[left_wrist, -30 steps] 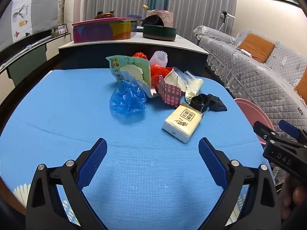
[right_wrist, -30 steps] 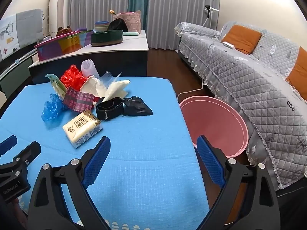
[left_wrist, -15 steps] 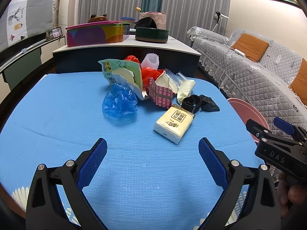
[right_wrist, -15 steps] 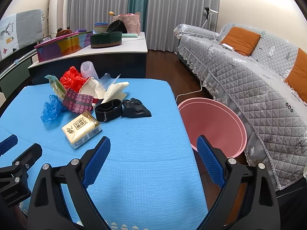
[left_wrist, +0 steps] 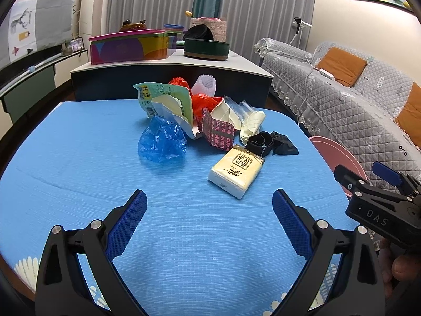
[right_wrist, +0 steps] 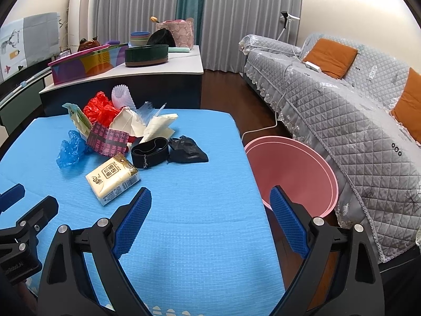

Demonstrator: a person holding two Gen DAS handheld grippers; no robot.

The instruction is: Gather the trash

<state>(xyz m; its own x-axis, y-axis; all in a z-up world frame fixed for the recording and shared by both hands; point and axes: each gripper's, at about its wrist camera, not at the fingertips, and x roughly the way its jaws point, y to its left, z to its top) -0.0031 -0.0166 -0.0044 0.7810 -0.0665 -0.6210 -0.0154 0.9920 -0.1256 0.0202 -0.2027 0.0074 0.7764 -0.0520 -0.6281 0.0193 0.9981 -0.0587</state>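
A heap of trash lies at the far middle of the blue table (left_wrist: 79,158): a crumpled blue bag (left_wrist: 161,139), a green torn wrapper (left_wrist: 165,97), a red bag (left_wrist: 202,100), a maroon box (left_wrist: 218,133), a black band (left_wrist: 260,142) and black rag (left_wrist: 285,146). A yellow tissue pack (left_wrist: 236,171) (right_wrist: 113,180) lies nearest. My left gripper (left_wrist: 209,218) is open above the table's near part, empty. My right gripper (right_wrist: 210,216) is open and empty over the table's right edge. A pink bin (right_wrist: 294,173) stands on the floor beside the table.
A grey quilted sofa (right_wrist: 342,110) with orange cushions runs along the right, close to the bin. Behind the table stands a dark counter (left_wrist: 171,79) with a colourful box and a green round tin. A white cable (right_wrist: 263,129) trails on the wooden floor.
Both grippers have drawn back and risen a little, so the trash heap sits slightly farther away in both views. Nothing was grasped.
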